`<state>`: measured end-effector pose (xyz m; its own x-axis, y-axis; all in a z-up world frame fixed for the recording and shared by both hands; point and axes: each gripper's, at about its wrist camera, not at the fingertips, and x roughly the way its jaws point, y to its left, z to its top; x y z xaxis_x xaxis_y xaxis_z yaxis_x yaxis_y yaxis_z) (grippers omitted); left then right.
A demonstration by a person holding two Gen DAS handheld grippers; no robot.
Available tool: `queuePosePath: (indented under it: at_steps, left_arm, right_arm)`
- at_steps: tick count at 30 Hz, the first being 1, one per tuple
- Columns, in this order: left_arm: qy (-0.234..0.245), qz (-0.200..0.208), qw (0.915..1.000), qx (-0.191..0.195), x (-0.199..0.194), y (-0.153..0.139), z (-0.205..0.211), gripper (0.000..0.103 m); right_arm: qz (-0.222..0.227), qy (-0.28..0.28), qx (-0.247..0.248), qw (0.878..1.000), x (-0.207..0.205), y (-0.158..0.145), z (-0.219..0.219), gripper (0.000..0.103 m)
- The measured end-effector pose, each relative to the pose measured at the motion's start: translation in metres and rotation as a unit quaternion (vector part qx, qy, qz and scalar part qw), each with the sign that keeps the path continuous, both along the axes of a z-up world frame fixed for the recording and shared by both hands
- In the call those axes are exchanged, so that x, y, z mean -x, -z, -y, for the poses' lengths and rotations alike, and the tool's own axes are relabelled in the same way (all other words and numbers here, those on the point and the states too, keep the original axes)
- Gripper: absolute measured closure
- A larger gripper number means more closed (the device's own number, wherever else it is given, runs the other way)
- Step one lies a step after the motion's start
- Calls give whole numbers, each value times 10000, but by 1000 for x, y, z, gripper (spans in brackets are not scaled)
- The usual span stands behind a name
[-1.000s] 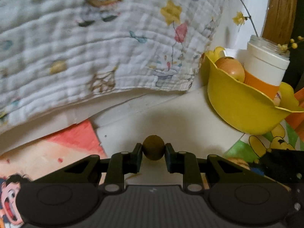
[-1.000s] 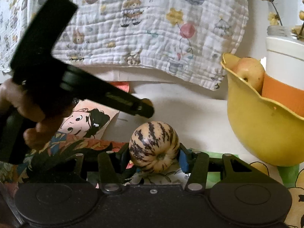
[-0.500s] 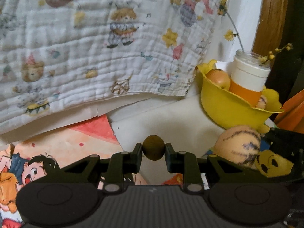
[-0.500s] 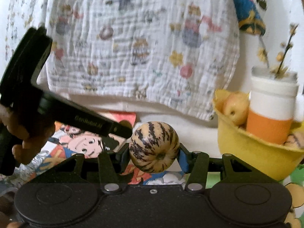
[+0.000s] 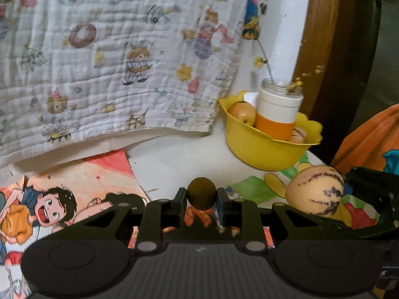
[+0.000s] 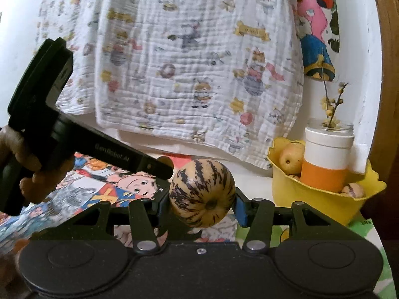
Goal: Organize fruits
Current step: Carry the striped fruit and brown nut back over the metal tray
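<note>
A white muslin blanket (image 6: 194, 69) printed with bears and doughnuts hung across the back, filling the view from ten to one o'clock. Below it lay cartoon-printed sheets (image 5: 74, 199) spread over the table (image 5: 179, 159), running from seven to five o'clock in the left wrist view. A brown wooden frame (image 5: 324, 37) curved up at two o'clock. The yellow bowl (image 5: 261, 149) with a scalloped rim stood at three o'clock on the table, near the blanket's lower corner. Inside it an orange-and-white cup (image 5: 276, 114) stood upright with a twig of yellow buds (image 6: 331, 107) in it; a pale apple (image 5: 243, 112) lay to the cup's left and a striped fruit (image 5: 298, 134) peeked out at its right. The right gripper (image 6: 203, 196) pinched a striped melon (image 6: 203, 191) between its pads, held above the table at the left of the bowl and well apart from it. The left gripper (image 5: 201, 198), held by a hand (image 6: 30, 169) at nine o'clock in the right wrist view, was clamped on a small brown round fruit (image 5: 201, 194), just left of the melon, also clear of the bowl.
</note>
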<state>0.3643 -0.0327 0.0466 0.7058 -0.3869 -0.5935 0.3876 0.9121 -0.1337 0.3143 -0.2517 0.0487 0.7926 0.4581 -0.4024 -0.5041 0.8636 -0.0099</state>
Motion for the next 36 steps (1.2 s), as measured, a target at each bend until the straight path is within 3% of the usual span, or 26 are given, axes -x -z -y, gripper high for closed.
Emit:
queuePosePath:
  at_steps: [11, 19, 28, 36]
  left_arm:
    - [228, 122, 9996, 92, 68, -8, 1, 76]
    - [527, 128, 9985, 107, 119, -8, 17, 76]
    - [754, 78, 9970, -160, 164, 4, 38, 76]
    - [565, -208, 9976, -330, 184, 19, 33, 75]
  right_arm:
    - [8, -166, -72, 9998, 81, -4, 30, 50]
    - [-124, -101, 7, 9999, 133, 12, 44, 50]
    - [-193, -327, 123, 9992, 168, 28, 55, 50]
    - [-315, -632, 256, 9972, 183, 32, 60, 50]
